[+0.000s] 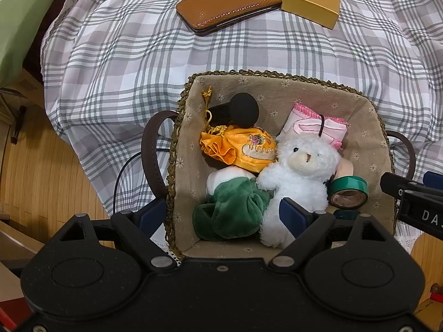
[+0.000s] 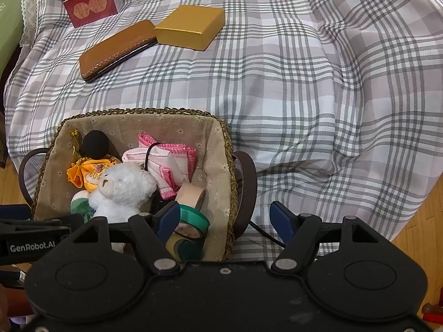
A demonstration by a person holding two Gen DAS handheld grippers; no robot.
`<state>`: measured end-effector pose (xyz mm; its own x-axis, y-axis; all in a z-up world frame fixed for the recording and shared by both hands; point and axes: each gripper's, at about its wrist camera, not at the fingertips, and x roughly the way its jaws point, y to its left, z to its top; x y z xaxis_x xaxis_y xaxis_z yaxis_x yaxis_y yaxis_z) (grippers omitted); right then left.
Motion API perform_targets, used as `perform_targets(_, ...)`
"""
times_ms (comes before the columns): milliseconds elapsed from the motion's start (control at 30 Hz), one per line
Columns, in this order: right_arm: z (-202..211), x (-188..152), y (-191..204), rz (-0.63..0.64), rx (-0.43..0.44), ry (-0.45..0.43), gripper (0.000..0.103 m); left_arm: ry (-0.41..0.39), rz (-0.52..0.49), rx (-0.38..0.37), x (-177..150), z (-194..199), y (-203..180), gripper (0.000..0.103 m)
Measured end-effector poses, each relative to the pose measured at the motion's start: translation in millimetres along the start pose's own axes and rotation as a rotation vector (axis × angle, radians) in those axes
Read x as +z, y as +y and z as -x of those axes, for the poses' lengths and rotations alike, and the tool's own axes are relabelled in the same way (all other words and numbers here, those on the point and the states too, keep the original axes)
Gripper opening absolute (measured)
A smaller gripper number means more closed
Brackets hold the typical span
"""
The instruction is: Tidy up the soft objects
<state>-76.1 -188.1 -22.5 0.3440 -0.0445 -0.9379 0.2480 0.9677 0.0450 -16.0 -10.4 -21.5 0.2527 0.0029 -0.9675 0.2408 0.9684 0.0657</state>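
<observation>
A woven basket [image 1: 265, 74] with a flowered lining stands on the checked cloth. In it lie a white teddy bear [image 1: 304, 163], a green velvet pouch [image 1: 235, 207], an orange satin pouch [image 1: 238, 149] and a folded pink cloth [image 1: 318, 124]. My left gripper [image 1: 221, 207] hangs open over the basket's left side, one pad outside the wall and the other in front of the bear. My right gripper [image 2: 224, 207] is open astride the basket's right wall [image 2: 221, 171], with its left pad above a green tape roll [image 2: 193, 218]. Neither gripper holds anything.
The basket also holds a black foam-headed microphone [image 1: 243, 108] and a beige tape roll [image 2: 191, 193]. A brown case [image 1: 229, 5], a gold box [image 1: 311, 1] and a red box [image 2: 91, 7] lie farther back on the cloth. Wooden floor [image 1: 41, 166] shows at the left.
</observation>
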Motion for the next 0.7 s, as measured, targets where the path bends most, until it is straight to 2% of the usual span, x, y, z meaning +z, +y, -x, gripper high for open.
perform_targets(700,-1.2,-1.9,-0.7,-0.001,-0.001,0.010,0.070,-0.002,0.000,0.001,-1.8,-0.4,-1.0,0.089)
